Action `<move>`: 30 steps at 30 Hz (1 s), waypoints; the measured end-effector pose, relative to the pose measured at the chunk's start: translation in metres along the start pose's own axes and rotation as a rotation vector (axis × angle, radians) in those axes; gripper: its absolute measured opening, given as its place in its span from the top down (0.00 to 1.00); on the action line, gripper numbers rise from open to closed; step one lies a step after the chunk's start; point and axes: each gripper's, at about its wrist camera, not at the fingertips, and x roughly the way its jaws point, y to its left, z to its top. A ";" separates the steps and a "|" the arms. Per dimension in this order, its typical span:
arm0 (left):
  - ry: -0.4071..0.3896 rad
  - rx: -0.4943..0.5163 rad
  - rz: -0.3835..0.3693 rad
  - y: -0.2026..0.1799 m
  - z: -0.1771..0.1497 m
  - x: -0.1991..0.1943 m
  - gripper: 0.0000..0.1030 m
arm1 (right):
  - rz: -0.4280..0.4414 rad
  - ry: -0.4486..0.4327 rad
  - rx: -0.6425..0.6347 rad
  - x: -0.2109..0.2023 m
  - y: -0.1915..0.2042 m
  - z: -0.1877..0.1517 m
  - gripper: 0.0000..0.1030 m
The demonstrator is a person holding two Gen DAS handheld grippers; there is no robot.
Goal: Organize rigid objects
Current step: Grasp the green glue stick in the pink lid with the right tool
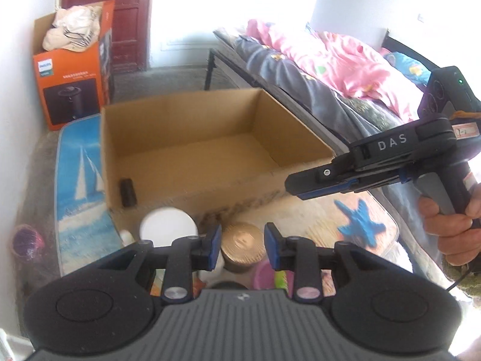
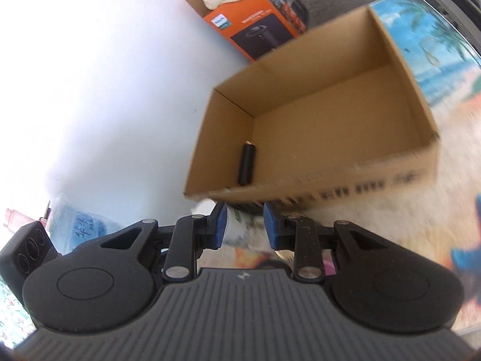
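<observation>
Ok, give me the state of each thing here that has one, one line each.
cardboard box: open-topped, holding only the black cylinder.
black cylinder: lying on its side in the box, by a wall.
left gripper: open, nothing held, above the gold-lidded jar.
gold-lidded jar: lid on, outside the box.
white-lidded jar: lid on, outside the box.
right gripper: open, nothing held.
orange carton: top open, cloth inside.

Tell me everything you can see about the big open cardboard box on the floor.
The cardboard box is plain brown corrugated card, rectangular, open-topped, with dark print on its near outer wall. It sits upright on a beach-print mat beside a bed. Inside, only a small black cylinder lies along the left wall near the front corner. Neither tongs touch it.
</observation>
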 end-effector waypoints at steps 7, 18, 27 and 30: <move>0.138 0.080 -0.009 -0.039 -0.048 0.057 0.69 | -0.088 0.101 0.165 0.036 -0.051 -0.094 0.74; 0.178 0.140 0.059 -0.050 -0.061 0.092 0.82 | -0.141 0.156 0.204 0.073 -0.067 -0.086 0.74; 0.221 0.124 0.050 -0.050 -0.056 0.111 0.84 | -0.141 0.164 0.201 0.086 -0.067 -0.081 0.77; 0.224 0.100 0.044 -0.047 -0.053 0.114 0.84 | -0.129 0.142 0.207 0.084 -0.068 -0.081 0.82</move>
